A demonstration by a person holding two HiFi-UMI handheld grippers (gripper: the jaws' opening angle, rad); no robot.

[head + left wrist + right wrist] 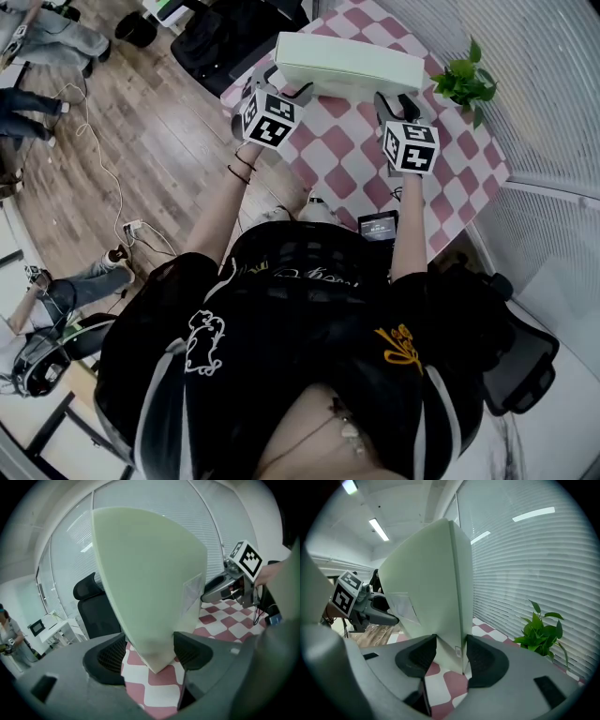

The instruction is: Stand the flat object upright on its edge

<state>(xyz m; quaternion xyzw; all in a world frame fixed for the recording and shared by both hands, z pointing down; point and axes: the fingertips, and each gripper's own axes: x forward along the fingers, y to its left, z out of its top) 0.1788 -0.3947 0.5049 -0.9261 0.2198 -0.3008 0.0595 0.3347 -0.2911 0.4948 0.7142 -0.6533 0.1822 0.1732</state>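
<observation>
The left gripper (pixel 150 651) is clamped on one end of the pale green flat box (pixel 349 64) and the right gripper (pixel 452 656) on the other. They hold it with its broad faces upright over the checked table (pixel 347 169); whether its lower edge touches is unclear. Setting down seems in hand. Next, that edge likely needs to sit level before either grip loosens. A potted plant (pixel 466 84) stands near, with window blinds (pixel 525 564) and an office chair (pixel 91 606) beyond.

Head view overhead, claw views close, box (pixel 349 66) shared
</observation>
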